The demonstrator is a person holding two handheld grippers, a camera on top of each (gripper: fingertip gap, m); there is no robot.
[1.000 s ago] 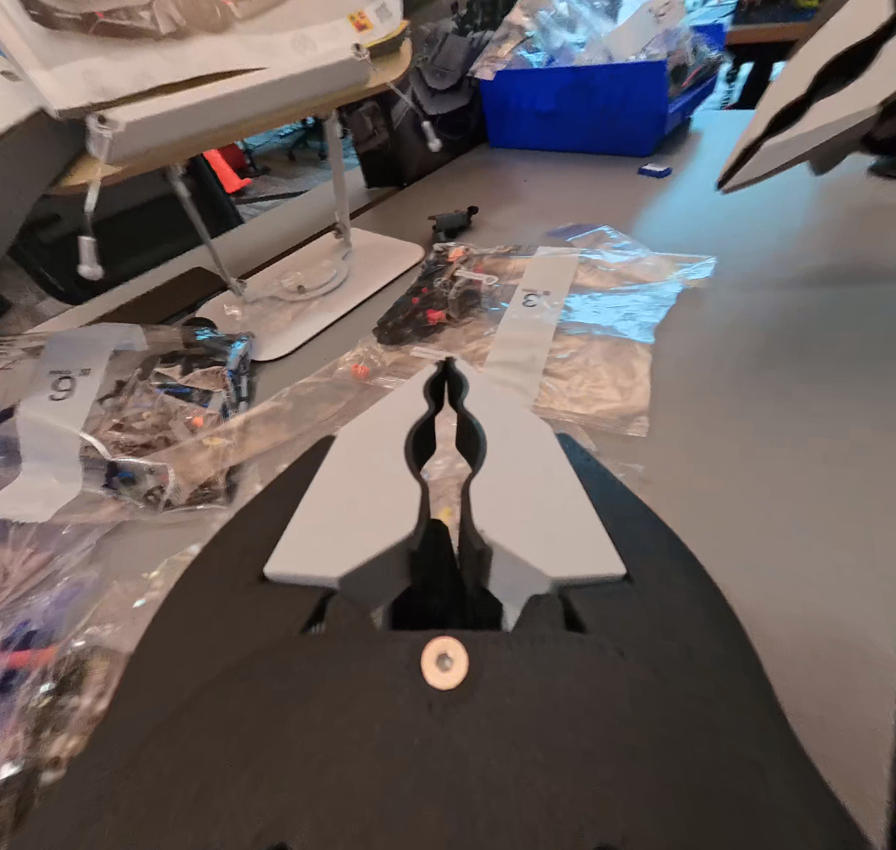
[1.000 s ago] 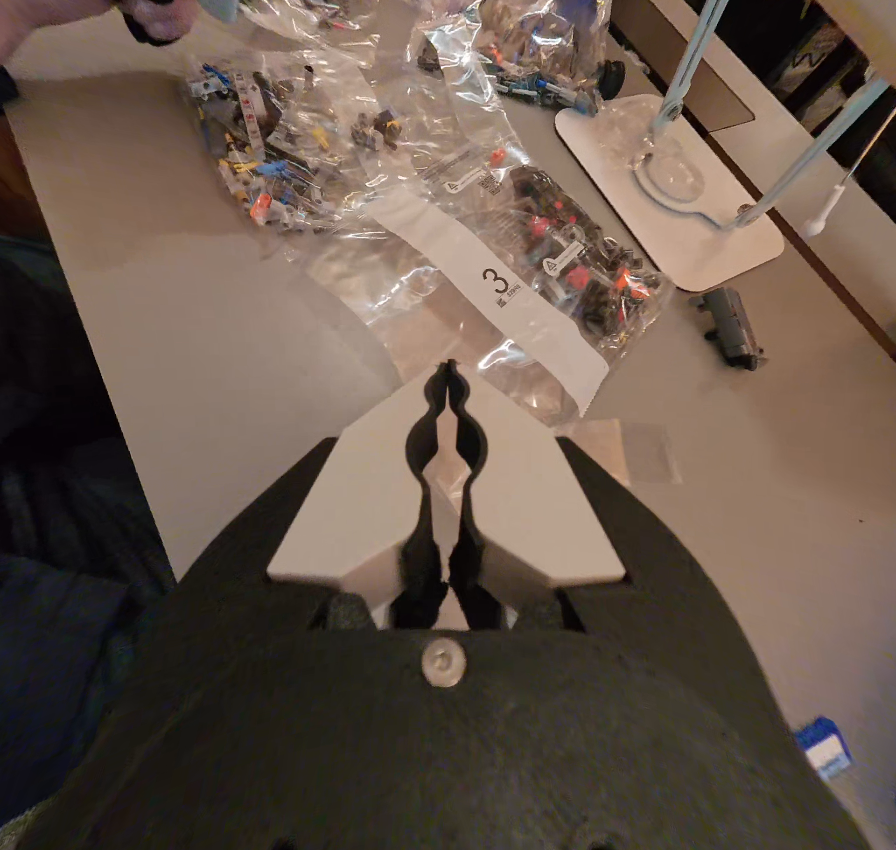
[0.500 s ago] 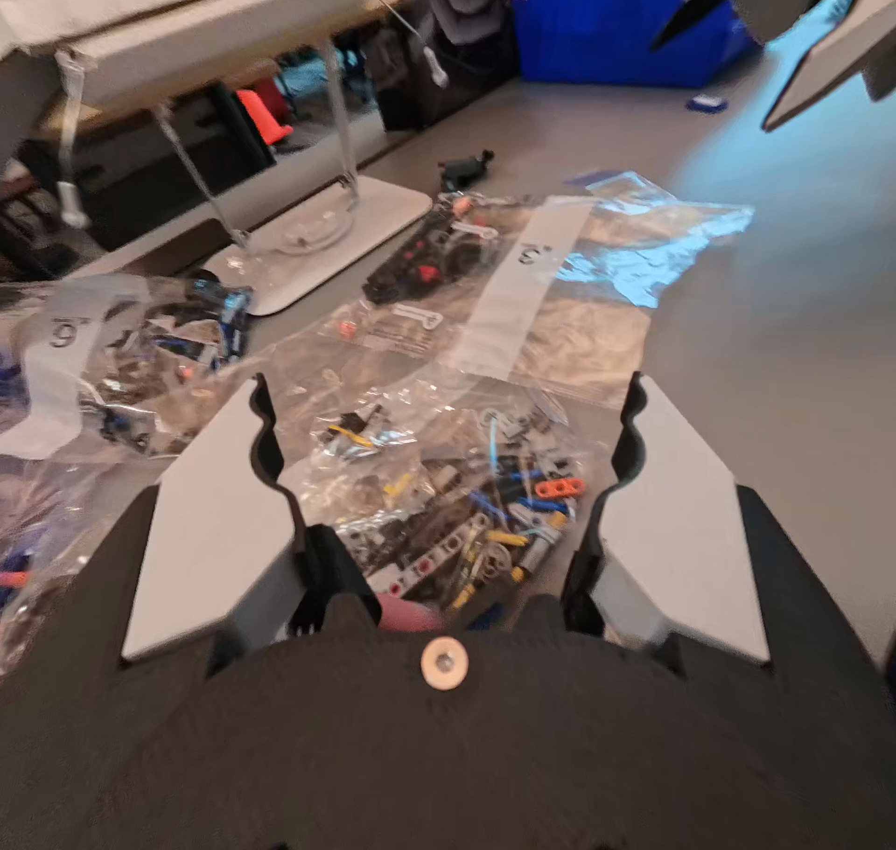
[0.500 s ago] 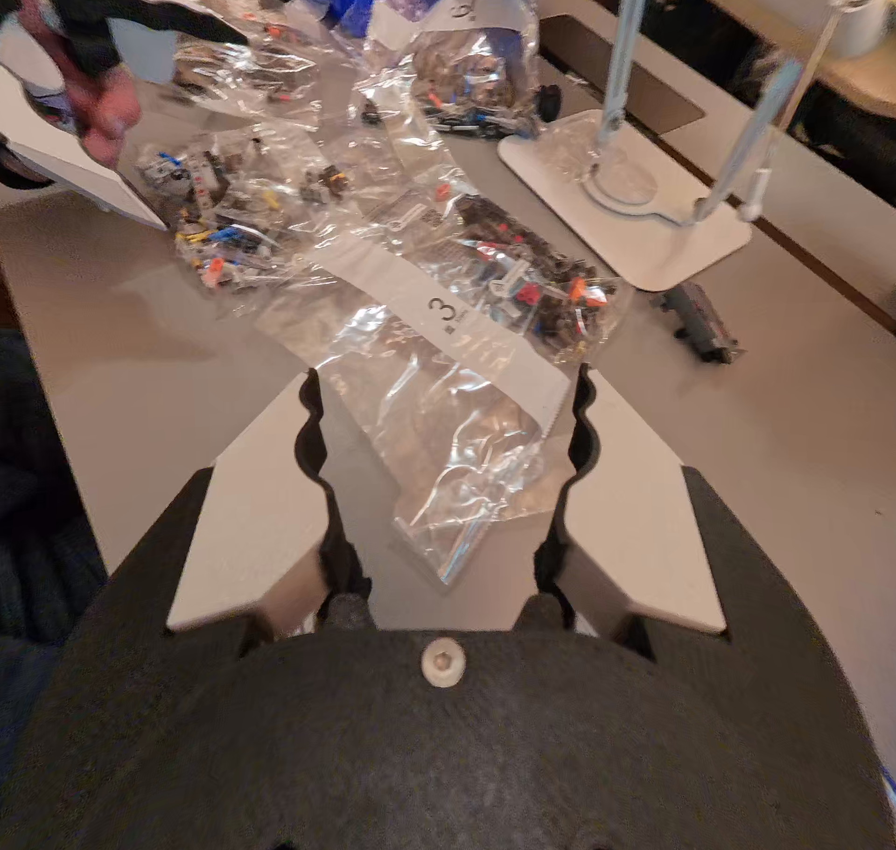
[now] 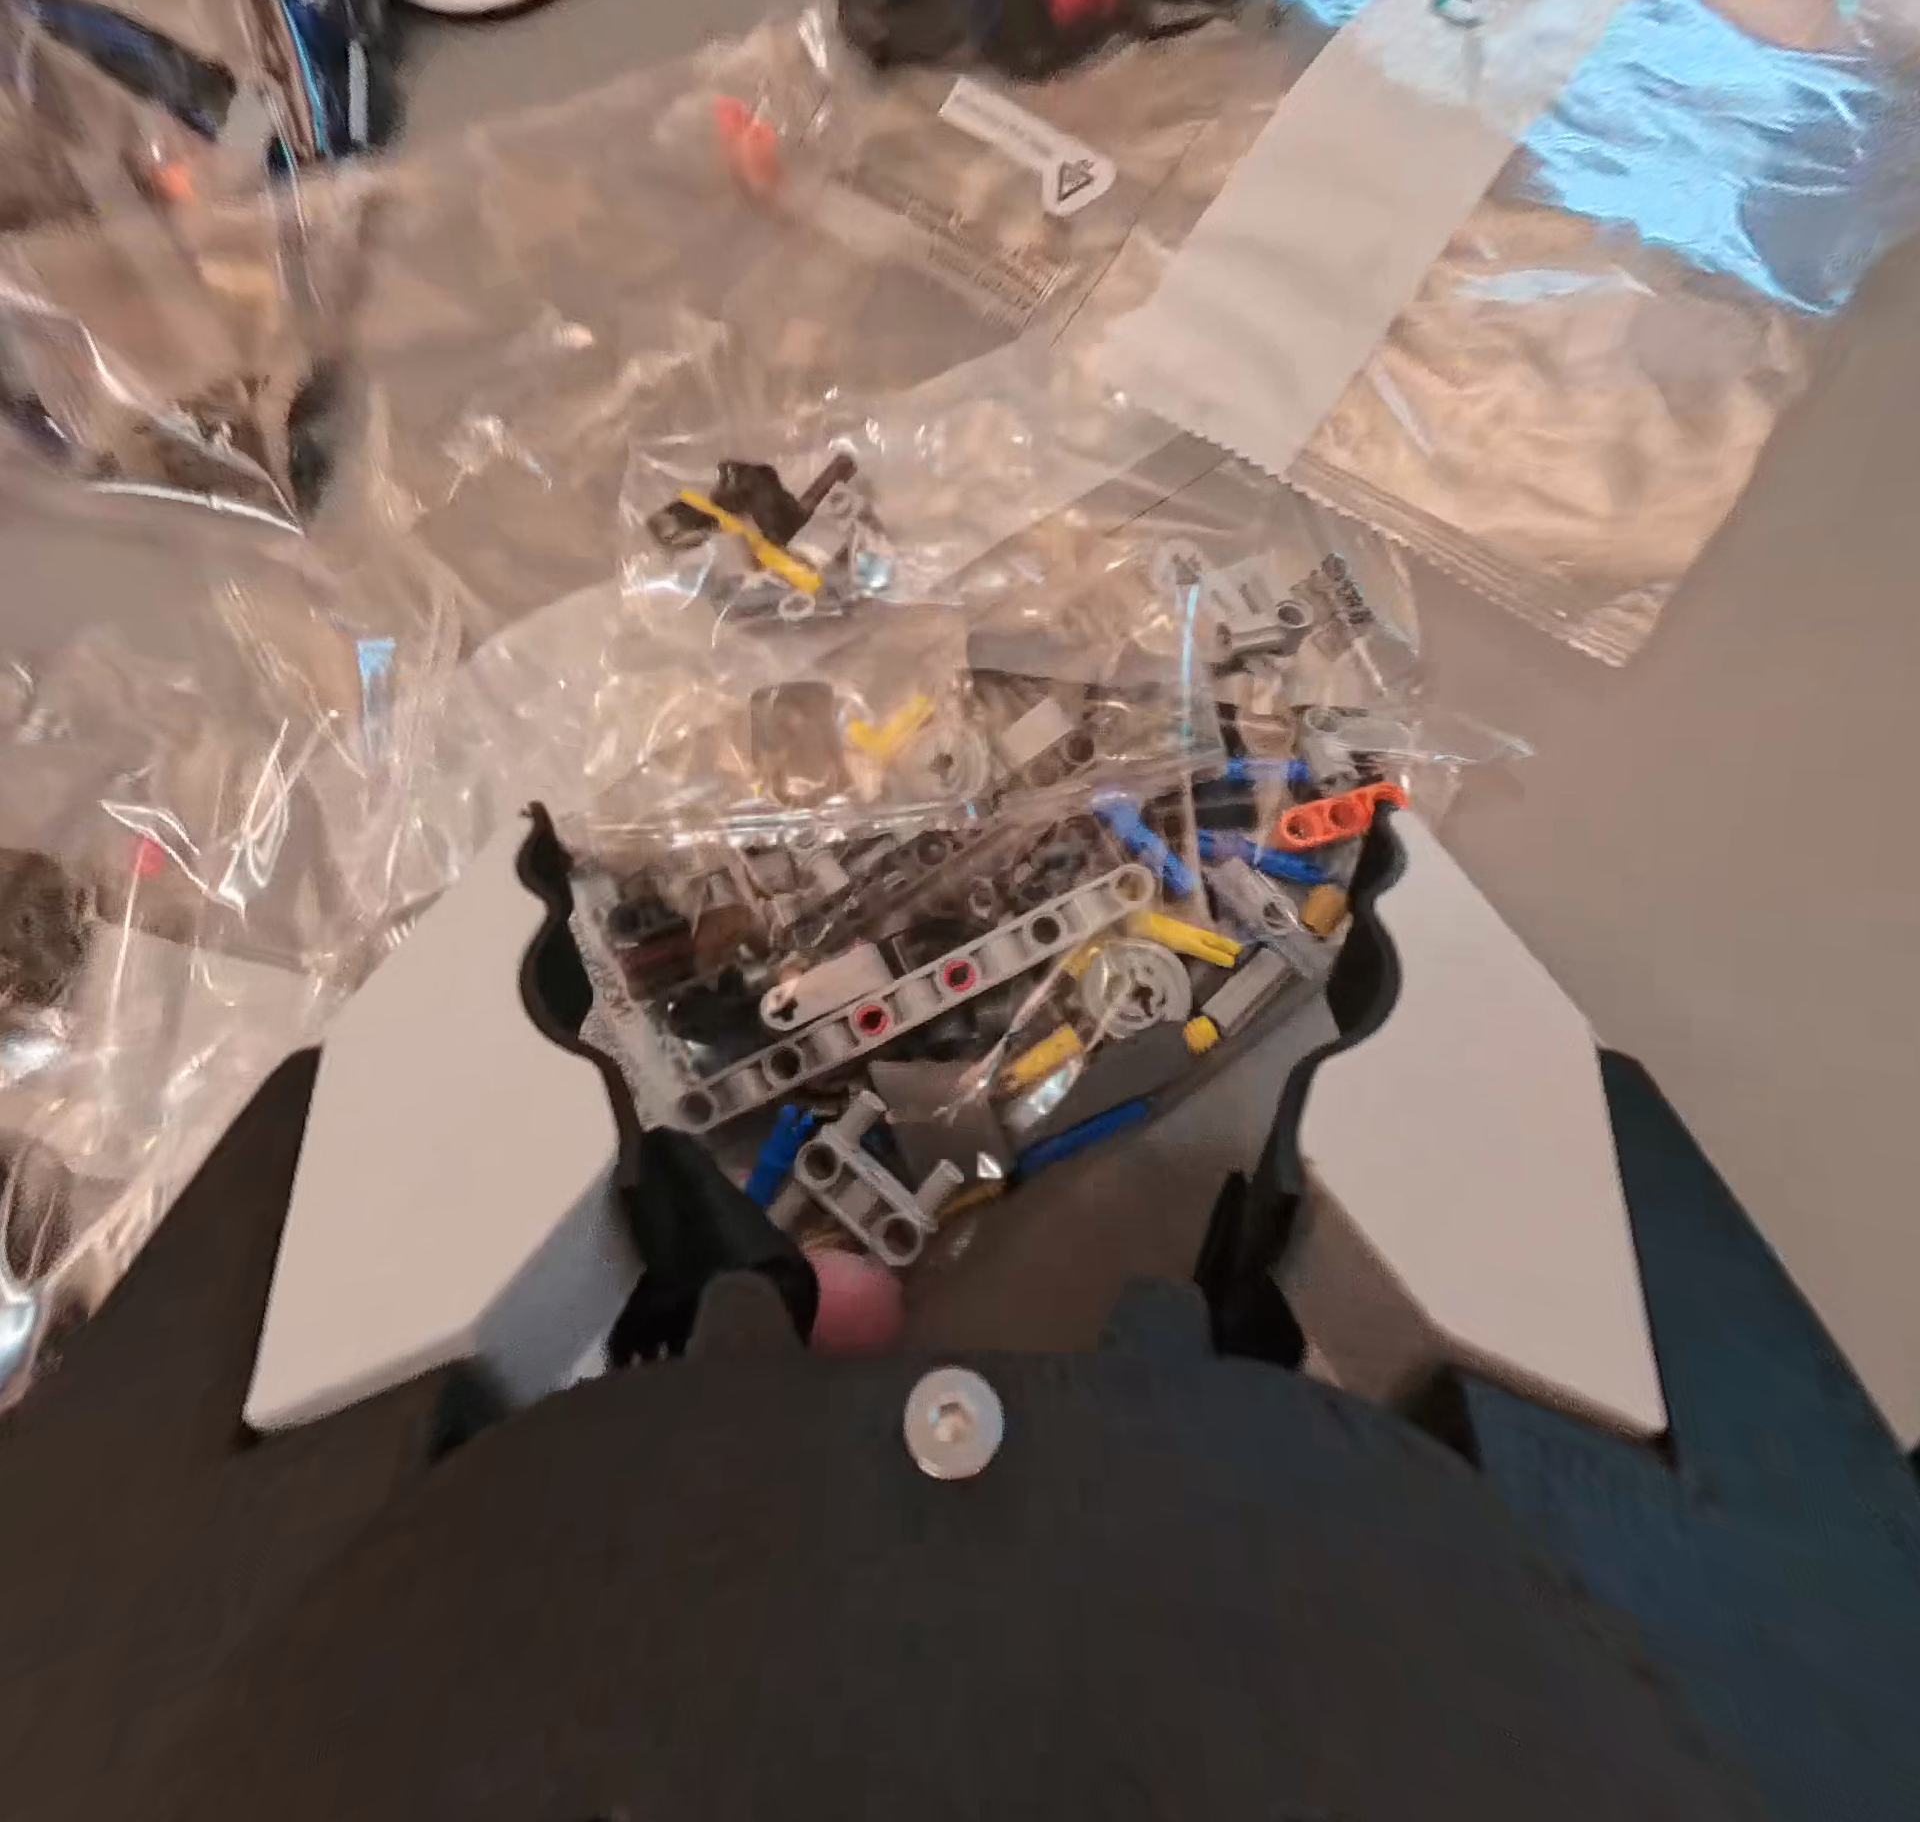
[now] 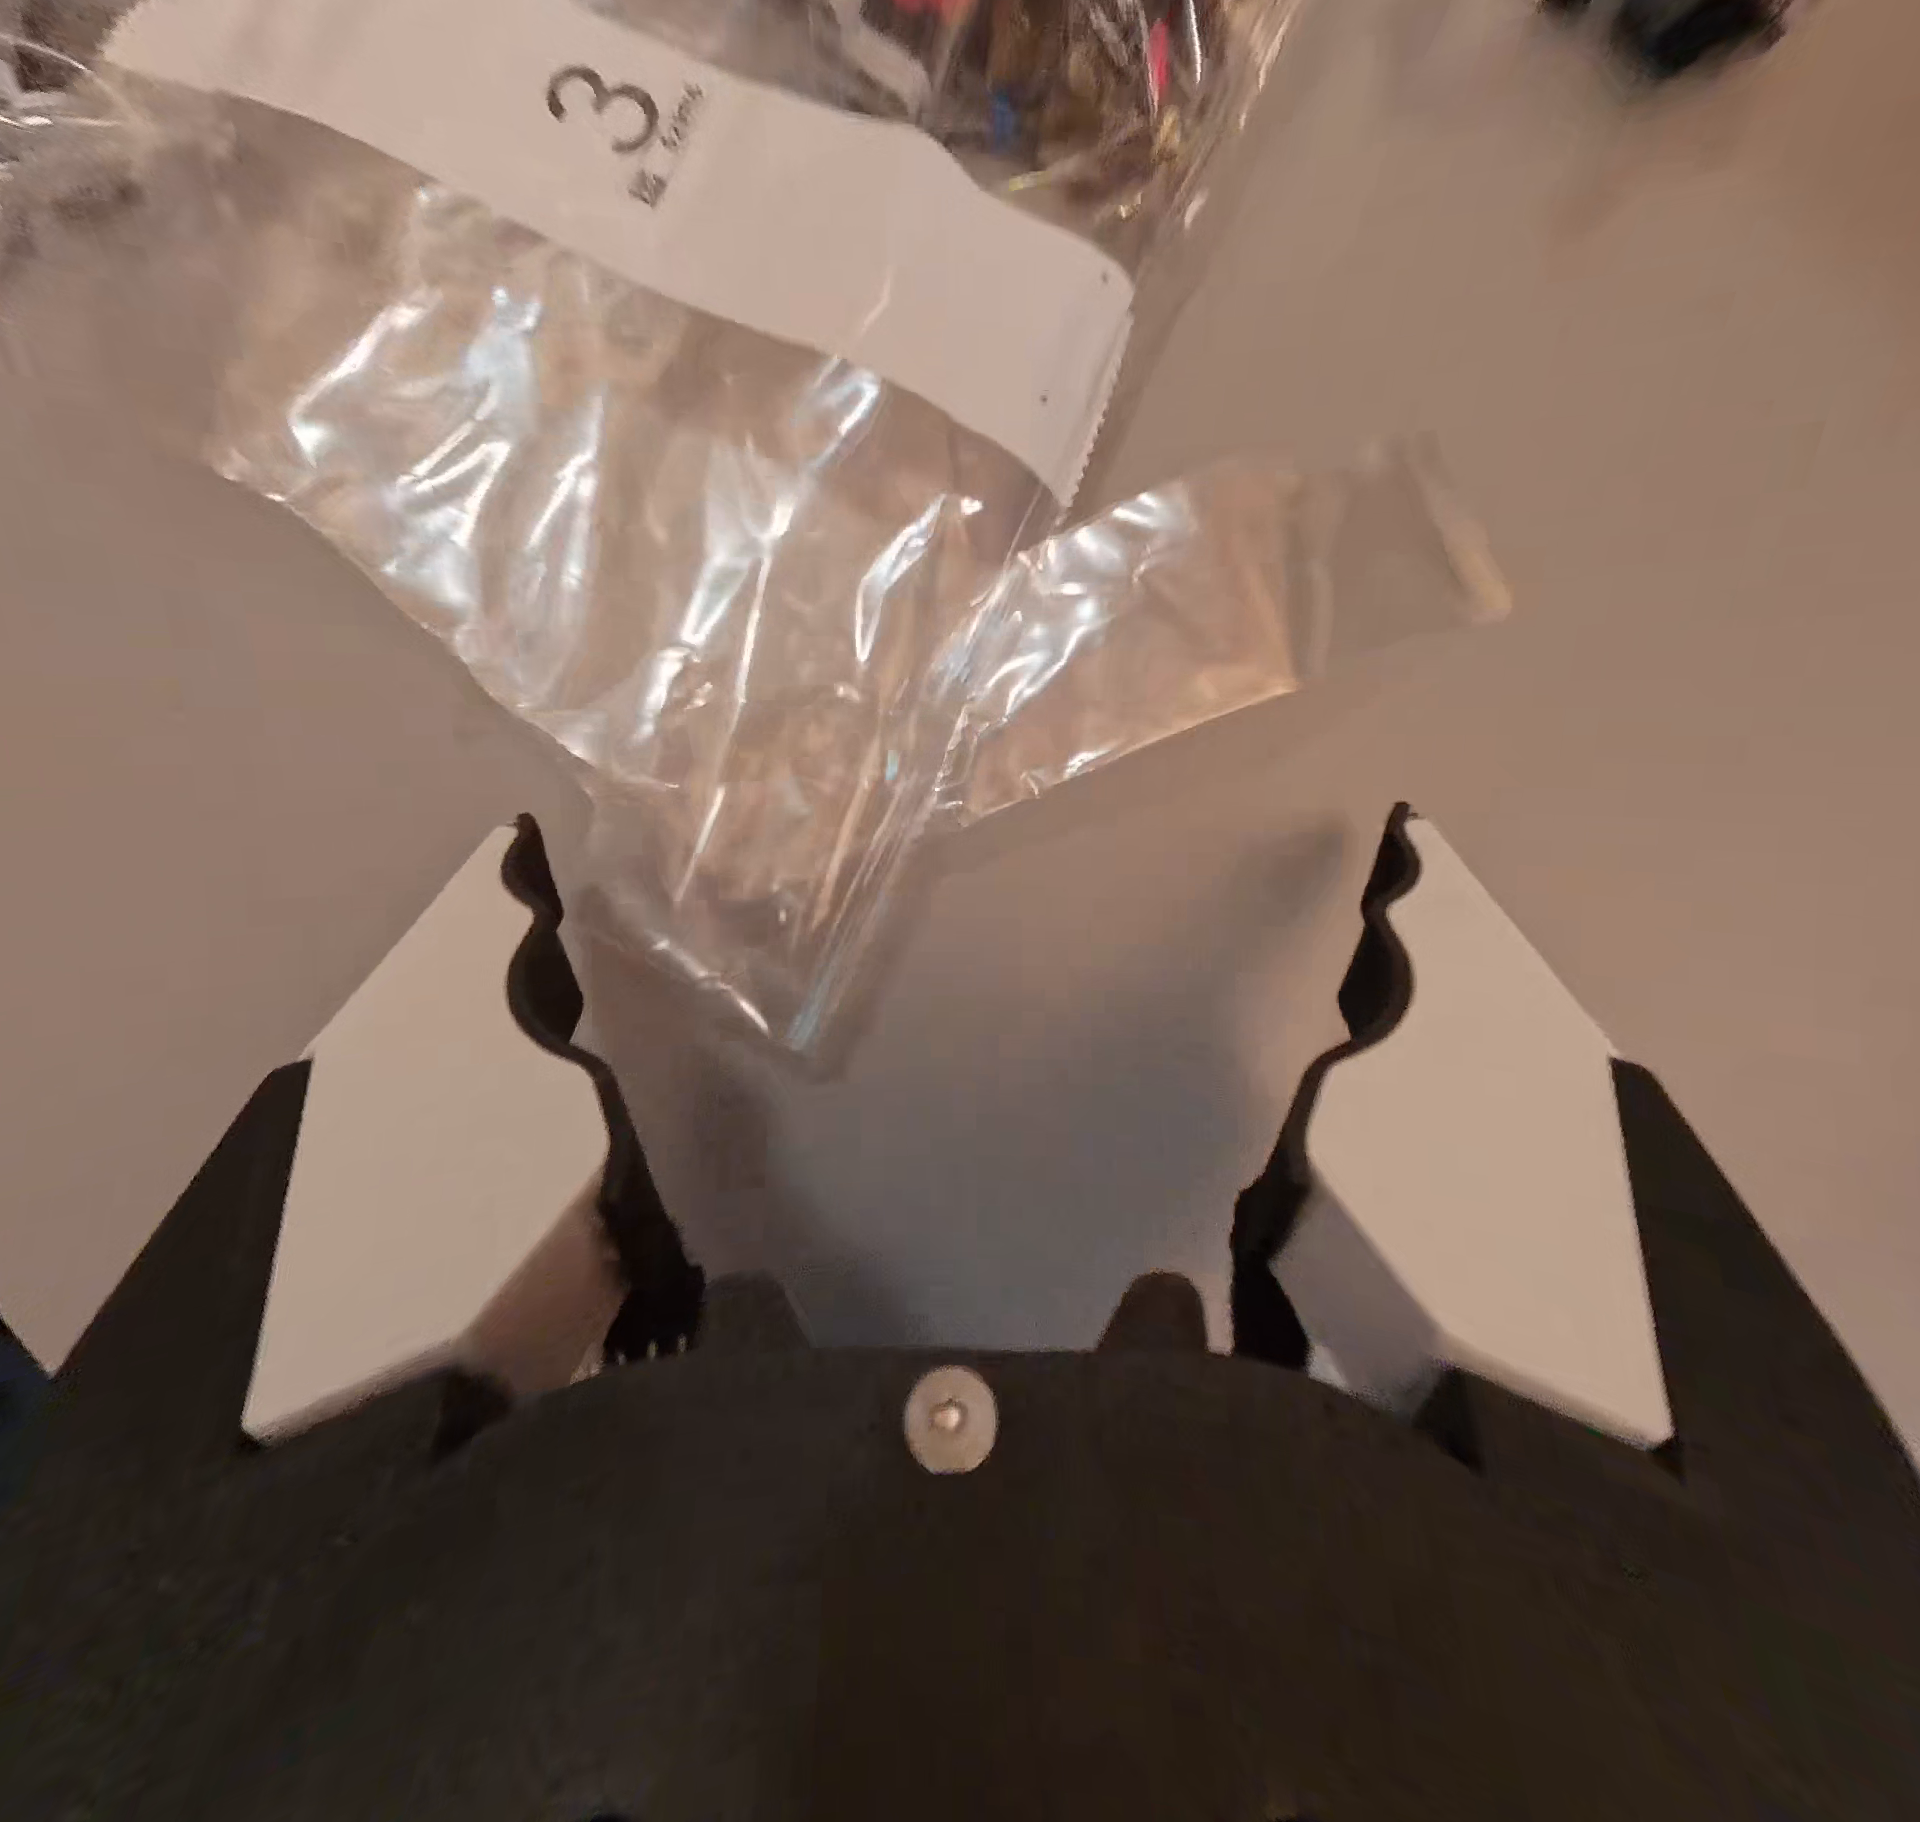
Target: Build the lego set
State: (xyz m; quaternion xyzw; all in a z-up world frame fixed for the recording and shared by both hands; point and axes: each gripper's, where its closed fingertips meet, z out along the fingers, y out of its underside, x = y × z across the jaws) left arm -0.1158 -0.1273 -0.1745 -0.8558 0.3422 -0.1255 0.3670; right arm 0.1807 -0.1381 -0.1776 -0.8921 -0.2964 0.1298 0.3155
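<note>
The main risk lies with the left hand-held gripper [image 5: 956, 827]: its grey fingers are spread wide on either side of a clear plastic bag packed with small grey, blue, yellow and orange lego pieces [image 5: 935, 951], and nothing is clamped. If they close on the loose, crinkled film alone, the plastic could slip out or the bag could tip and drag its neighbours. That bag lies on the pale grey counter [image 5: 1766, 837], overlapping other clear bags around it; just beyond it sits a smaller clear pouch holding black and yellow parts [image 5: 758, 536], and beyond and to its right lies a long clear bag with a white paper strip and dark and red pieces [image 5: 1299, 245].

The right hand-held gripper [image 6: 961, 816] is likewise released, its fingers wide apart and low over the counter, pointing at the empty, flattened end of that same white-stripped bag [image 6: 644, 650]. Pinching there would likely catch film only, so the pieces heaped at the bag's far end could swing or spill. A torn clear scrap [image 6: 1143, 619] lies just beside that end and could be grabbed by mistake.
</note>
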